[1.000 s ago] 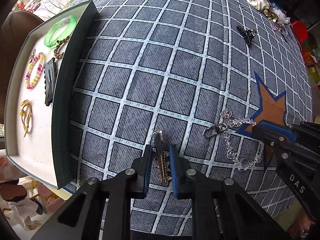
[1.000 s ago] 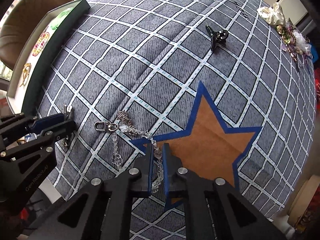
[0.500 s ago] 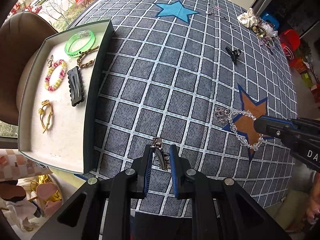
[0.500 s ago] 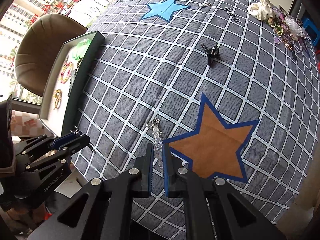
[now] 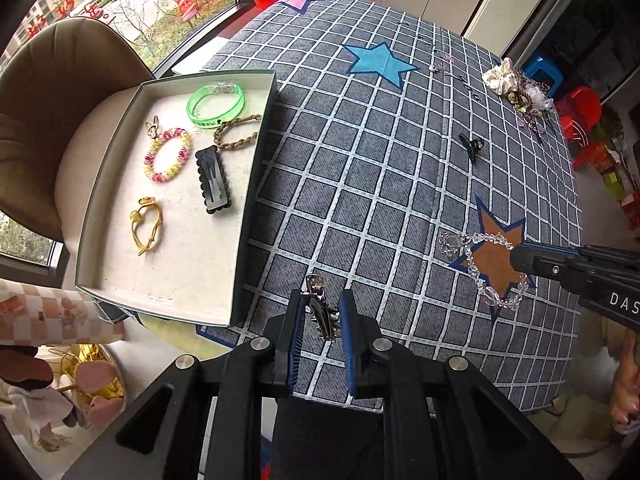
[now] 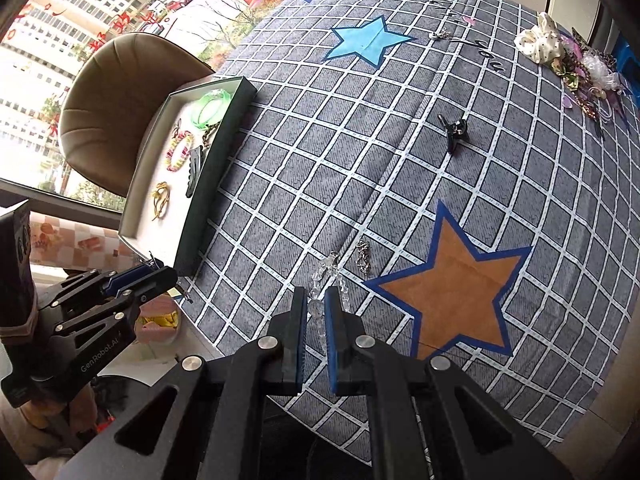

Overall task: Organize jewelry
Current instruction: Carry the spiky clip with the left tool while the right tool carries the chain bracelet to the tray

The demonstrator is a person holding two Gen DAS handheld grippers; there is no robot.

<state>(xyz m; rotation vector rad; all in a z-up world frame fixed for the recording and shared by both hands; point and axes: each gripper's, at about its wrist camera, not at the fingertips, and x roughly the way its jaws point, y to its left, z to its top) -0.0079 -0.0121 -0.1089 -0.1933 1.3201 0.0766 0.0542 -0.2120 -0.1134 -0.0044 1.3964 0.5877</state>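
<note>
Silver hair clip (image 5: 322,307): held lengthwise between the blue pads of the left gripper (image 5: 320,322), its tip poking out past the fingertips, lifted clear of the cloth.
Left gripper fingers: narrowed onto the hair clip, one pad (image 5: 297,330) on each side of it.
Crystal bead chain (image 6: 329,286): pinched between the right gripper (image 6: 316,312) pads, its loop dangling forward and below the fingertips with a small metal clasp (image 6: 363,255) at the far end.
Right gripper fingers: nearly together, gripping the bead chain.
Position of both: above the near edge of the grey checked tablecloth (image 5: 360,168); the chain hangs over the brown star (image 5: 496,256) in the left wrist view.
Tray (image 5: 252,184): dark-walled, white inside, left of the clip, resting on the table's edge.
Tray contents: green bangle (image 5: 216,106), braided bracelet (image 5: 236,134), pink-and-yellow beaded bracelet (image 5: 167,155), black snap clip (image 5: 214,179), gold cord bracelet (image 5: 146,224).
Elsewhere on cloth: black claw clip (image 5: 471,145), well apart from both grippers; a heap of scrunchies and trinkets (image 5: 516,88) at the far corner.
</note>
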